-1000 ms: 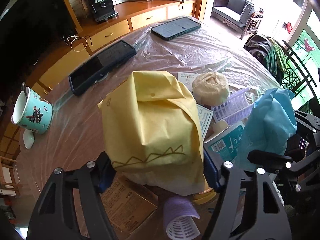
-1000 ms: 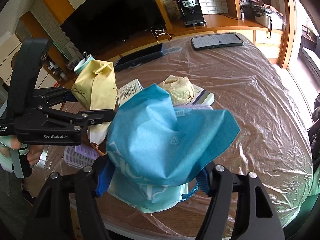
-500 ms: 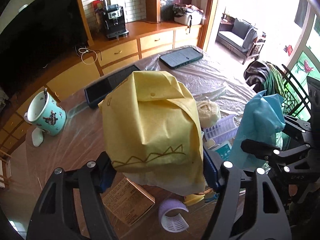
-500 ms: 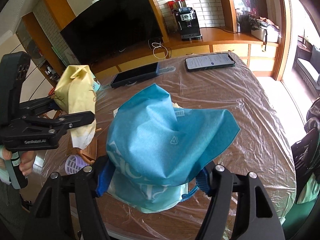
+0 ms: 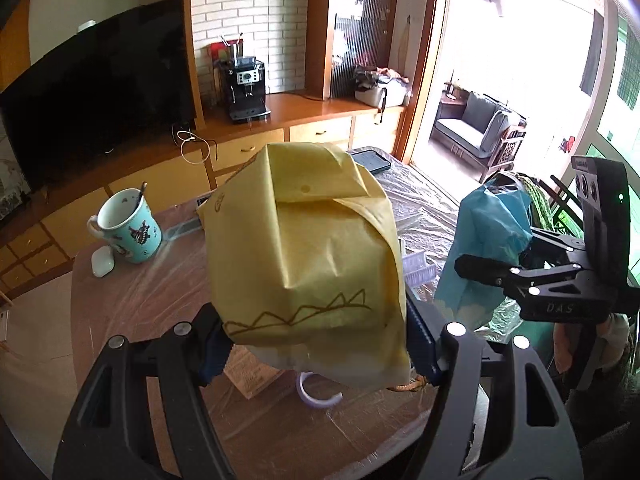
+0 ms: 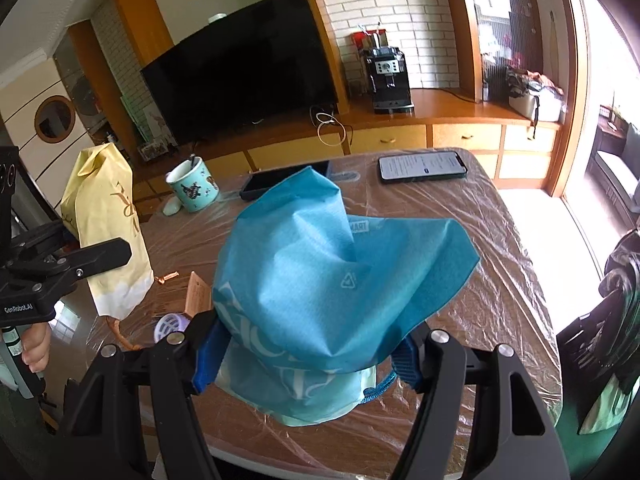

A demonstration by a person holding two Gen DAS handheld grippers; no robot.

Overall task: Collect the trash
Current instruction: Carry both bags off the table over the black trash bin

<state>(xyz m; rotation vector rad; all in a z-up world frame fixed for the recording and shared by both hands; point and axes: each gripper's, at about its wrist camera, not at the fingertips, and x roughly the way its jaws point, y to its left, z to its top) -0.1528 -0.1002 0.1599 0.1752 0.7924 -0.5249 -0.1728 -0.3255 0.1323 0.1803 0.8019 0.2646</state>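
My left gripper [image 5: 316, 356] is shut on a yellow paper bag [image 5: 312, 248] and holds it above the table; the bag also shows in the right wrist view [image 6: 106, 232]. My right gripper [image 6: 308, 364] is shut on a blue paper bag [image 6: 332, 272], also held above the table, and seen in the left wrist view [image 5: 486, 248] at the right. On the plastic-covered table [image 6: 480, 264] lie a purple plastic cap [image 6: 170, 326], a brown card [image 6: 198, 294] and a small orange wrapper [image 6: 168, 277]. Both bags hide the trash behind them.
A teal mug [image 6: 194, 188] with a spoon stands at the table's far left beside a white earbud case [image 5: 103, 263]. A dark tablet [image 6: 280, 182] and a phone [image 6: 422, 166] lie at the far edge. A chair with clothes [image 5: 532, 200] stands at the right.
Both grippers have risen and pulled back from the table with their bags still held. The pile of trash on the table has dropped out of sight behind the bags.
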